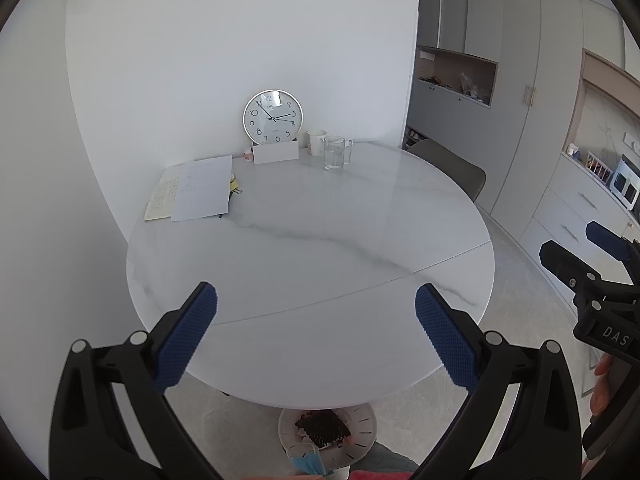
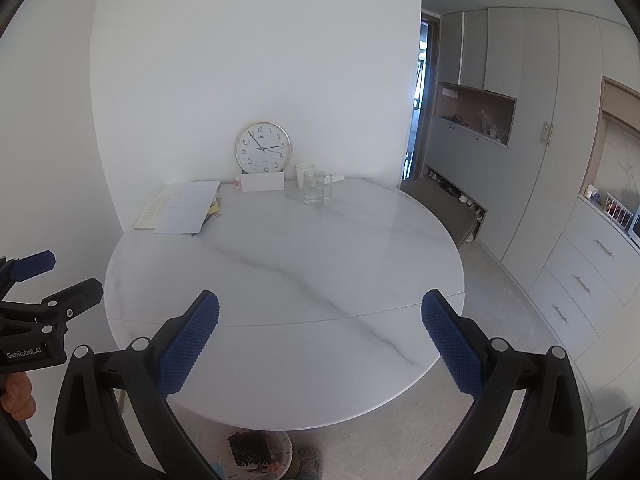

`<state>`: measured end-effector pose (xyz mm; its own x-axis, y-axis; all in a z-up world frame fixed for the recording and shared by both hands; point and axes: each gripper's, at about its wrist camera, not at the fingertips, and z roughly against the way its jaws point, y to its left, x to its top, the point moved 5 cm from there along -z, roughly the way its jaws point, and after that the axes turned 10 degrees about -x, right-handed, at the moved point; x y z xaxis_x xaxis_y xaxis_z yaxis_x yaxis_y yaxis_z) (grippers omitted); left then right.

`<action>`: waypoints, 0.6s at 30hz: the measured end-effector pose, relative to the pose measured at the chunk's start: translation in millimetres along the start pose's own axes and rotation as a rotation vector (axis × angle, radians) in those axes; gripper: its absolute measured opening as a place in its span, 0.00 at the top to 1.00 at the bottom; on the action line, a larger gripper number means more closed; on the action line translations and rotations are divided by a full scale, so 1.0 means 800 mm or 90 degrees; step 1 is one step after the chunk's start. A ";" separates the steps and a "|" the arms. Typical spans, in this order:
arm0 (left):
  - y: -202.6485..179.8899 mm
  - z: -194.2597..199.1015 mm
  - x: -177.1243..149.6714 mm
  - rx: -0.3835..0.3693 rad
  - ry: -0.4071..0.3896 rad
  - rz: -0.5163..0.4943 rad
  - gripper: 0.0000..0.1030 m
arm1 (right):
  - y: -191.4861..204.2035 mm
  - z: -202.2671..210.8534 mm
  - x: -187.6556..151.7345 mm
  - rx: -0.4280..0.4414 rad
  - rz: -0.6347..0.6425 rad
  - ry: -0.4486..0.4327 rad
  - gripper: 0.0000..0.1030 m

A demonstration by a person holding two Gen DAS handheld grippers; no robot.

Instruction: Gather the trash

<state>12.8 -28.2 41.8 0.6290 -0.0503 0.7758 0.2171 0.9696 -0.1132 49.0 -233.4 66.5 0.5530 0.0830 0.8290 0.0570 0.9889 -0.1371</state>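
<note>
A white trash bin (image 1: pixel 362 424) stands on the floor under the near edge of the round marble table (image 1: pixel 312 240). It holds a dark mesh piece (image 1: pixel 324 428) and a blue face mask (image 1: pixel 308 460). The bin also shows in the right wrist view (image 2: pixel 280 446). My left gripper (image 1: pixel 316 332) is open and empty above the table's near edge. My right gripper (image 2: pixel 320 340) is open and empty too, beside the left one, and shows at the right edge of the left wrist view (image 1: pixel 580 256).
At the back of the table stand a wall clock (image 1: pixel 273 117), a white card (image 1: pixel 276 153), a paper cup (image 1: pixel 317 142) and a glass mug (image 1: pixel 335 153). Papers (image 1: pixel 196 194) lie at the back left. A chair (image 1: pixel 452 168) and cabinets (image 1: pixel 520 120) are on the right.
</note>
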 end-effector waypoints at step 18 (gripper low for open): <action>0.001 -0.006 -0.003 0.022 0.003 0.004 0.08 | -0.006 0.000 0.001 0.005 0.001 0.003 0.02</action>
<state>15.5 -28.5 37.0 0.6334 -0.0445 0.7726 0.1866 0.9777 -0.0967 49.0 -237.9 67.8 0.5573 0.0840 0.8260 0.0493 0.9898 -0.1338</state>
